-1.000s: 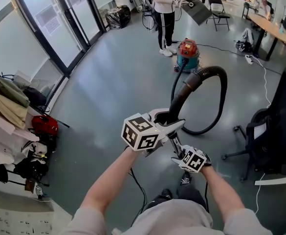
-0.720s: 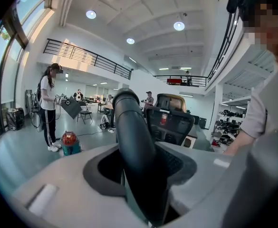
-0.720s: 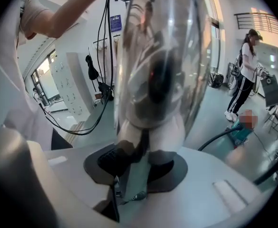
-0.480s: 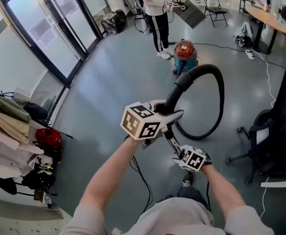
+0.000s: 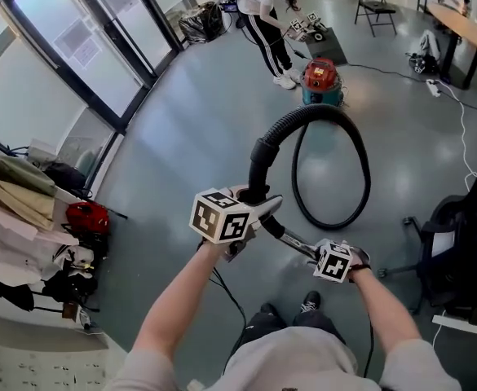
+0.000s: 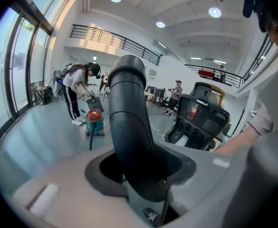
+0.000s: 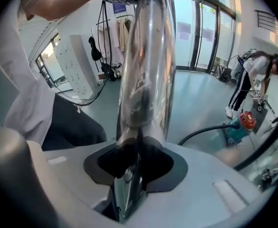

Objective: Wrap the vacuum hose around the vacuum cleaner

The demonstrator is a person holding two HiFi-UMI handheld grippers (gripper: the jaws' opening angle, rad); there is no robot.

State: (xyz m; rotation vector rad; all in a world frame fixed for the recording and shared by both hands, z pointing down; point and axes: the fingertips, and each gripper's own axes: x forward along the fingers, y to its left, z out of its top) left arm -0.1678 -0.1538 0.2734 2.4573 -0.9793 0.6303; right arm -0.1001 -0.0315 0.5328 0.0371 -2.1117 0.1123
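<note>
Centre frame, the left tool (image 5: 258,206) clamps the vacuum hose (image 5: 360,161) at its stiff black cuff (image 5: 260,157) and the right tool (image 5: 310,251) pinches the slick chrome wand (image 5: 291,236), while the hose, probably light and springy, loops to the red vacuum cleaner (image 5: 320,78) at upper centre, likely best regripped along its flexible run.

No writing, label, brand or number is legible anywhere in these views.

Both bare forearms (image 5: 177,304) reach forward, elbows bent, the left raised a little above the right. The left gripper (image 5: 257,206) points slightly downward, its jaws closed round the black end of the vacuum hose (image 5: 360,161). The right gripper (image 5: 312,253), just below that hose end, tilts steeply down and clamps the metal wand (image 5: 291,236) joined to it.
</note>
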